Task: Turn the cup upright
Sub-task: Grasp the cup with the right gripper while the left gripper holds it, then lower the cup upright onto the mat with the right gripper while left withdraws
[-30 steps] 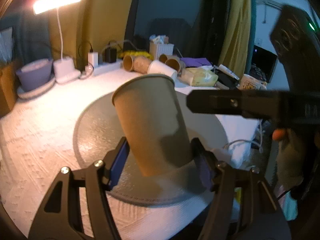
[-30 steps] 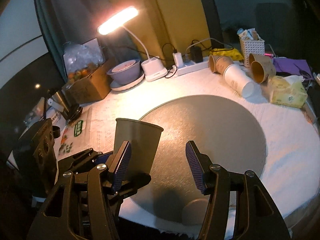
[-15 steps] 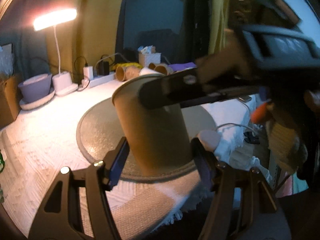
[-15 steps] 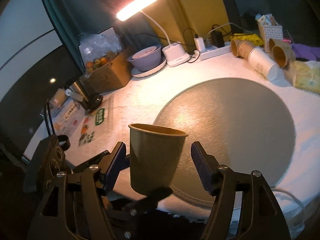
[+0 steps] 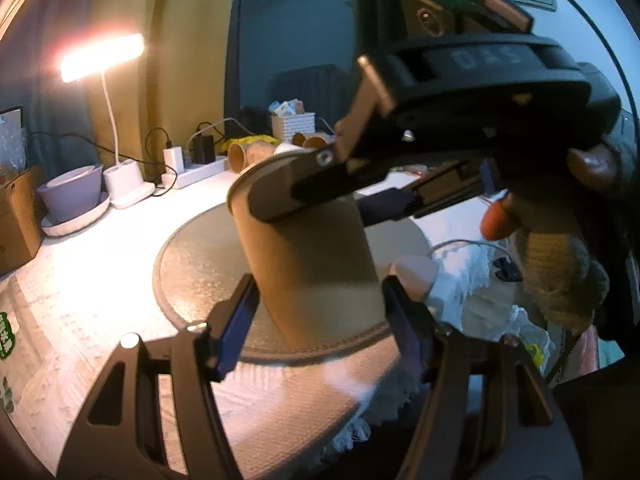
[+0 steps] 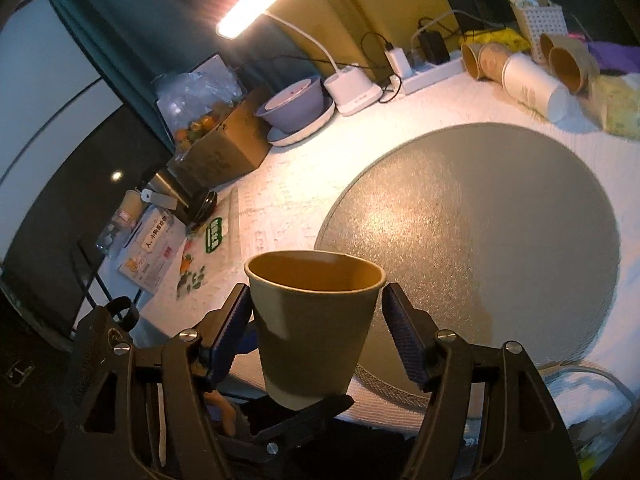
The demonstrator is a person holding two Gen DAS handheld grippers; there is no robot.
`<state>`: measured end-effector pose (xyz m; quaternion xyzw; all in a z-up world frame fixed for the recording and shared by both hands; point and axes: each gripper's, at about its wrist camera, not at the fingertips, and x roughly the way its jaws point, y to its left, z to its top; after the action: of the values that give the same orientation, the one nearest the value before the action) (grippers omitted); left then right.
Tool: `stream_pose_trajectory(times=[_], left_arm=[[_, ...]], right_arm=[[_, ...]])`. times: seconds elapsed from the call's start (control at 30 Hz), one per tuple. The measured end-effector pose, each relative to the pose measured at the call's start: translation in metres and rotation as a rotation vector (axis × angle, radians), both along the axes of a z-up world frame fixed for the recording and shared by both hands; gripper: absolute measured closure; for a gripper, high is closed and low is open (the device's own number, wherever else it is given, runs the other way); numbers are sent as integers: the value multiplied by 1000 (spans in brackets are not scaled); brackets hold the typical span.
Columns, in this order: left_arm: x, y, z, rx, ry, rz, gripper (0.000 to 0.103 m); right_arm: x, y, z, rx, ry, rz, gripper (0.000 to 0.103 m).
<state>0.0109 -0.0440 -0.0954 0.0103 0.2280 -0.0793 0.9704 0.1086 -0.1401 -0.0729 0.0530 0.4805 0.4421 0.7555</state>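
A brown paper cup [image 5: 308, 264] stands mouth-up and tilted a little between the fingers of my left gripper [image 5: 318, 312], which is shut on its lower part, above the near edge of the round grey mat [image 5: 200, 276]. In the right wrist view the same cup [image 6: 314, 320] sits between the pads of my right gripper [image 6: 316, 320]. The right jaws stand around its upper half with small gaps on both sides. From the left wrist view the right gripper's fingers [image 5: 320, 196] cross the cup's rim.
The white table [image 6: 280, 184] holds a lit desk lamp [image 6: 256, 4], a purple bowl on a plate [image 6: 294, 106], a power strip [image 6: 428, 68], several lying paper cups [image 6: 528, 76], a white basket [image 6: 538, 22], a cardboard box [image 6: 224, 148] and a tissue pack [image 6: 618, 110].
My right gripper has swung in from the side and now straddles the cup that the left gripper holds. Both have drawn back toward the table's near edge.
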Motion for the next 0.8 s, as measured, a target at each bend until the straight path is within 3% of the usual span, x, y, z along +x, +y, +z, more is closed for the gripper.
stream_pose_trajectory(times=[0.27,0.47,0.8], left_arm=[[5,-4,-1,2,16,-9,39],[15,-3,-7,3,82,15,38],[35,15,-9,-66,193,60,32]], right_arm=[[4,-3,-5,18,19,3,34],[8,-5,-6,12,9,-13,35],[29,-3,2,-75,-142,-96,35]])
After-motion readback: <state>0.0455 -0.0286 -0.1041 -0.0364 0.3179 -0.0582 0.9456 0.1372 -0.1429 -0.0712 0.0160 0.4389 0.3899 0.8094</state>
